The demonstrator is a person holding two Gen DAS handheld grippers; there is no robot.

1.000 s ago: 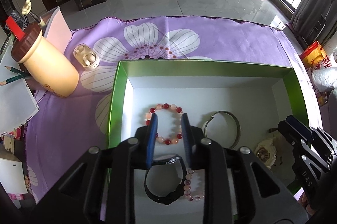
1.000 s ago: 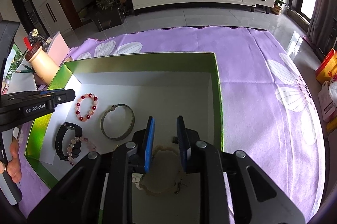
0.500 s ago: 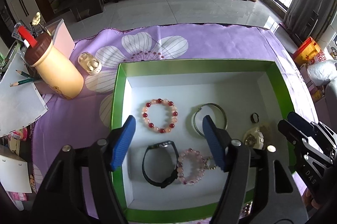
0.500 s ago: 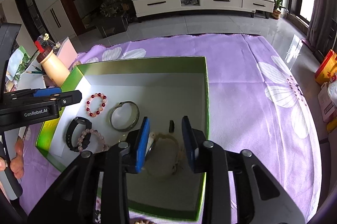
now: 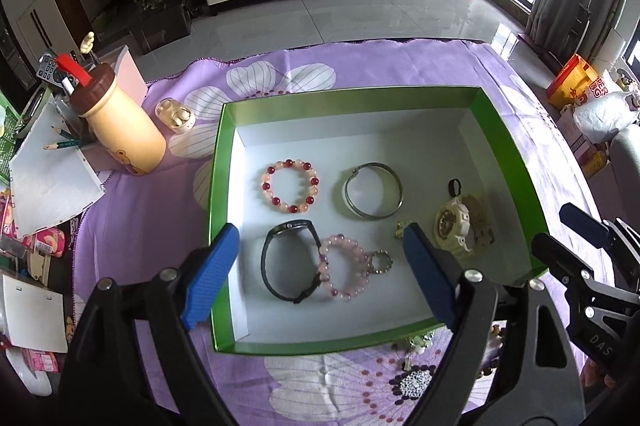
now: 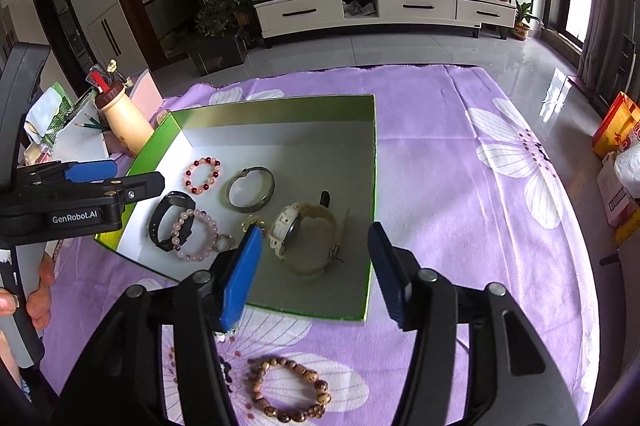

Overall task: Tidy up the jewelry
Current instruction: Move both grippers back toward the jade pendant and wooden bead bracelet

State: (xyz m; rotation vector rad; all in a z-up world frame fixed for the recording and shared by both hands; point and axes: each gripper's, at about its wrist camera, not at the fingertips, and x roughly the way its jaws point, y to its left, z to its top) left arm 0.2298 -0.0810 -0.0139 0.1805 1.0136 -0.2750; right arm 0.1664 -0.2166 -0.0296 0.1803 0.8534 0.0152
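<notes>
A green box point(image 5: 224, 161) with a white floor is sitting on the purple flowered cloth point(image 5: 152, 218). Inside the box, a red-and-pink bead bracelet point(image 5: 291, 185) is lying toward the far left, a metal bangle point(image 5: 373, 190) just right of it, and a cream watch point(image 5: 456, 226) toward the right wall. Nearer the front wall, a black band point(image 5: 289, 260) is touching a pink bead bracelet point(image 5: 345, 272), with a small ring point(image 5: 380, 262) against that bracelet. A brown bead bracelet point(image 6: 289, 394) is lying on the cloth outside the box's front wall.

The left gripper point(image 5: 322, 278) is hovering over the box's front half, its jaws opening wide and gripping nothing; the black band and pink bracelet are showing between them, untouched. The right gripper point(image 6: 316, 274) is hovering over the box's right front corner, its jaws also opening and empty, with the watch lying beneath, clear of the pads.

A second ago both grippers were nearly closed and low inside the box, the left over the black band, the right over the watch; both are now drawn back and higher.
</notes>
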